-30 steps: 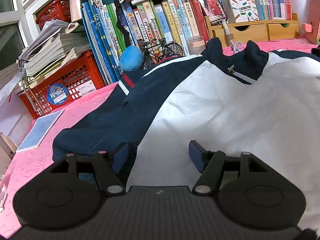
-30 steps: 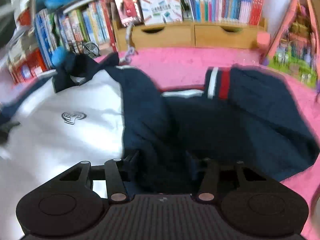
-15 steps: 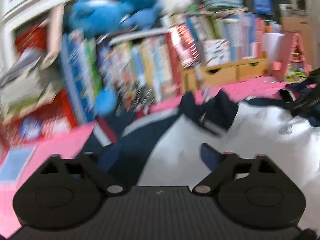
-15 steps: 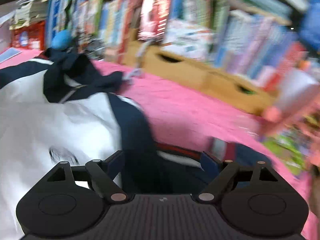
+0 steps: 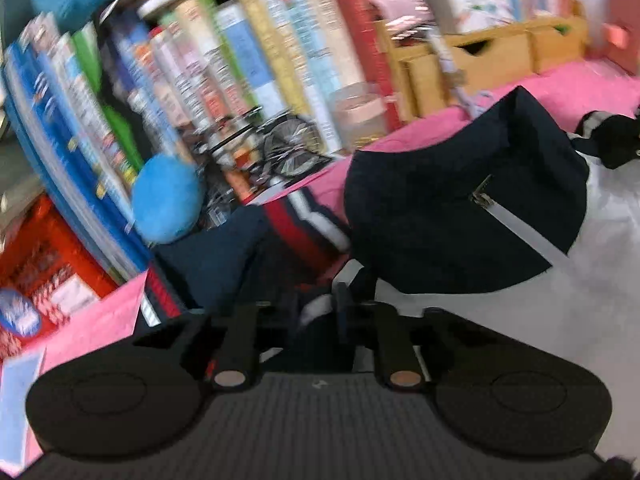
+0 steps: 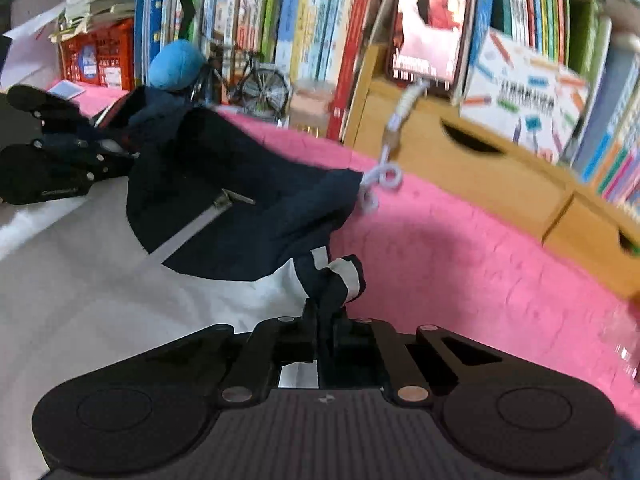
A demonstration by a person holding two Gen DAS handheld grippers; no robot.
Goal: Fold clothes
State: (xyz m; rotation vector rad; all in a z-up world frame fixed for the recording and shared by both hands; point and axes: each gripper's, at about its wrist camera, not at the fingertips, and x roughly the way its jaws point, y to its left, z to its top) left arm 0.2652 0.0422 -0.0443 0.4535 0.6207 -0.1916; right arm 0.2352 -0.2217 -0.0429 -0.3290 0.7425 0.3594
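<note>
Upright books (image 6: pixel 304 20) behind model bicycle (image 6: pixel 256 80); blue plush ball (image 5: pixel 166 198) beside red crate (image 6: pixel 98 58); wooden drawers (image 6: pixel 500 168).

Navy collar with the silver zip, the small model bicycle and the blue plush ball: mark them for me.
Navy collar with the silver zip (image 6: pixel 240 208): right wrist view, on the zip pull.
Small model bicycle (image 6: pixel 262 86): right wrist view, on its wheel.
Blue plush ball (image 5: pixel 166 198): left wrist view, on its middle.

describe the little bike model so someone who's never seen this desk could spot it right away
Start at the long row of upright books behind the pink tabletop. At its foot, between the blue plush ball and the wooden drawer box, stands the model bicycle. It is the only thing there with thin spoked wheels and a dark wire frame.
</note>
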